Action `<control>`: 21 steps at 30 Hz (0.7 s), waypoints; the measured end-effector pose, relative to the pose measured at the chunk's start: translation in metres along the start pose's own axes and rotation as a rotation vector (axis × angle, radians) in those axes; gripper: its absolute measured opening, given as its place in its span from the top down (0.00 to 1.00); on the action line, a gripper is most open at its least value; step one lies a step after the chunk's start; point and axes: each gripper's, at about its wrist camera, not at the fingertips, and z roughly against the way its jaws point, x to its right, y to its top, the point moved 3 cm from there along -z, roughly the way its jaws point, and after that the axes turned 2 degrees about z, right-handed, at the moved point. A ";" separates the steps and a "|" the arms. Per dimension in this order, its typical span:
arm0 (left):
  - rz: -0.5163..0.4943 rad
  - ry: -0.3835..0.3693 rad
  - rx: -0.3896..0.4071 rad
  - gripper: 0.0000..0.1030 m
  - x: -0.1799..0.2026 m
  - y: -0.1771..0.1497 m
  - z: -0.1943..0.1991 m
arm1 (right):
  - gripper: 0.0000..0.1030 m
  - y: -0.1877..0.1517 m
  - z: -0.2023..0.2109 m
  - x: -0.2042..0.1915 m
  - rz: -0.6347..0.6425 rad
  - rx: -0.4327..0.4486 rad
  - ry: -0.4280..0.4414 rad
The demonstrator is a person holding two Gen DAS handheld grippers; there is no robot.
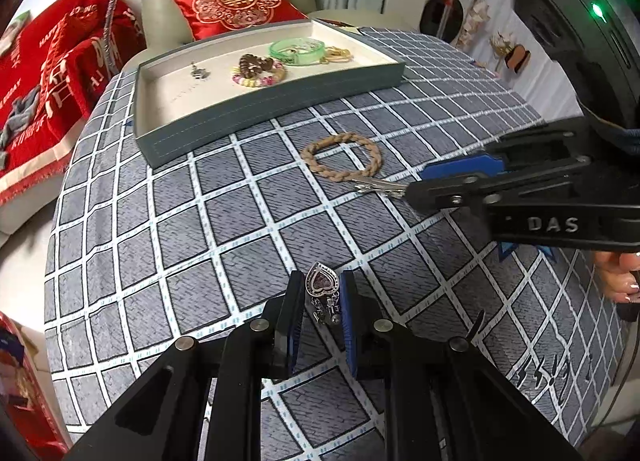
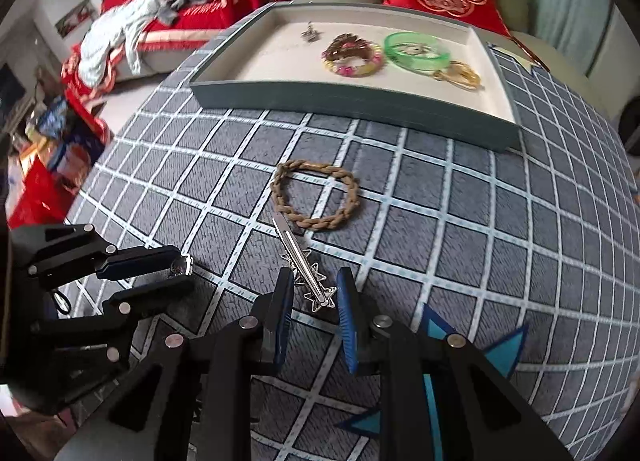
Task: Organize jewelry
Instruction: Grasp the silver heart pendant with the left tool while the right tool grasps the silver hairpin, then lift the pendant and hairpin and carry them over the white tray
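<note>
Left wrist view: the left hand-held gripper (image 1: 322, 293) has its fingers on either side of a heart-shaped pendant (image 1: 321, 281) with a short chain, just above the checked grey cloth of the desk (image 1: 200, 221); whether the pads press it cannot be told. The right hand-held gripper (image 1: 416, 181) reaches in from the right, beside a silver hair clip (image 1: 378, 186).

Right wrist view: the right hand-held gripper (image 2: 314, 289) has its fingers apart around the star-decorated end of the clip, which lies on the cloth with its tip touching a braided tan bracelet (image 2: 316, 195). Beyond it sits a grey tray (image 2: 352, 101) holding a small silver charm (image 2: 310, 32), a beaded bracelet (image 2: 352, 55), a green bangle (image 2: 416, 51) and gold rings (image 2: 460, 75).
</note>
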 end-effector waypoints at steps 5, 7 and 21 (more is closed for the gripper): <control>0.036 -0.013 0.022 0.69 -0.008 0.004 0.008 | 0.96 -0.002 0.010 0.008 -0.046 0.024 0.020; 0.036 -0.013 0.029 0.69 -0.010 0.005 0.010 | 0.96 -0.003 0.015 0.012 -0.077 0.033 0.032; 0.057 -0.004 0.036 0.69 -0.018 0.006 0.013 | 0.38 0.009 -0.005 -0.008 0.001 0.041 0.013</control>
